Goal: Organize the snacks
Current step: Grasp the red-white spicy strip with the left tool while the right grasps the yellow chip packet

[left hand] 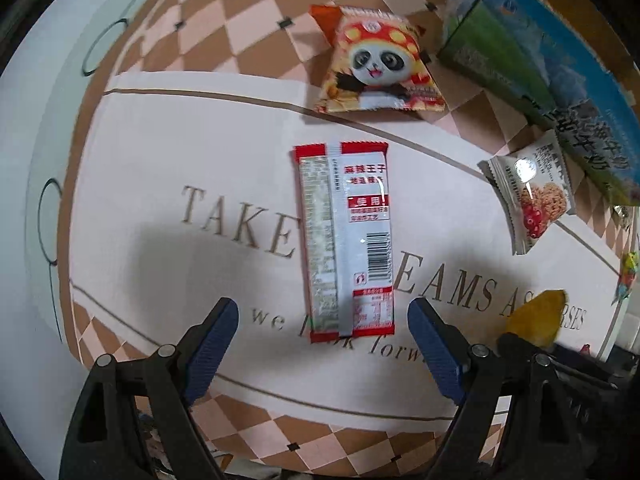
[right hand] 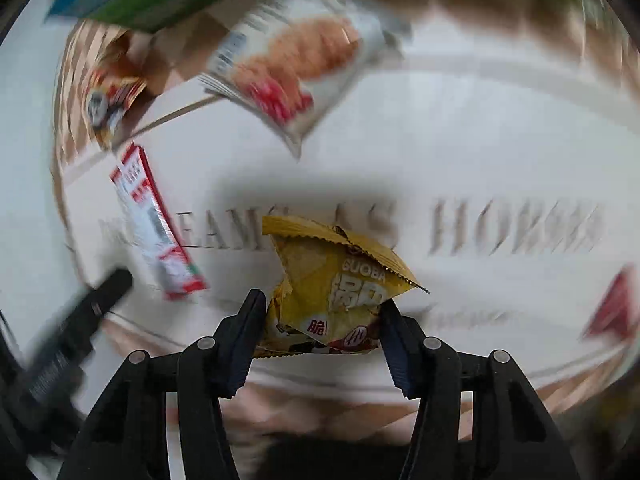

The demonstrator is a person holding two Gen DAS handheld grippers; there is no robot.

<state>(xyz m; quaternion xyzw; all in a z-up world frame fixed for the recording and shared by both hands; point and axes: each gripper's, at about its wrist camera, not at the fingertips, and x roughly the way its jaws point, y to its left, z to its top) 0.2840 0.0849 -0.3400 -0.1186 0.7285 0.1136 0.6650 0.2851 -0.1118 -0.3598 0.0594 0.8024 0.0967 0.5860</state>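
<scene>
The right hand-held gripper pinches a crumpled yellow snack packet above the table; the left hand-held gripper hovers spread wide over a long red-and-white snack bar; a panda packet lies beyond.

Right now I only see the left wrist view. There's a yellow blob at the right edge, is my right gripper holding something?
Observer: Yes, the right gripper is shut on a yellow snack packet.
Operator: Any label on it?
Observer: GUOBA is printed on its front.
Operator: Is the grip tidy?
Observer: No, the packet is crumpled between the fingers, its serrated top edge sticking out ahead.
</scene>
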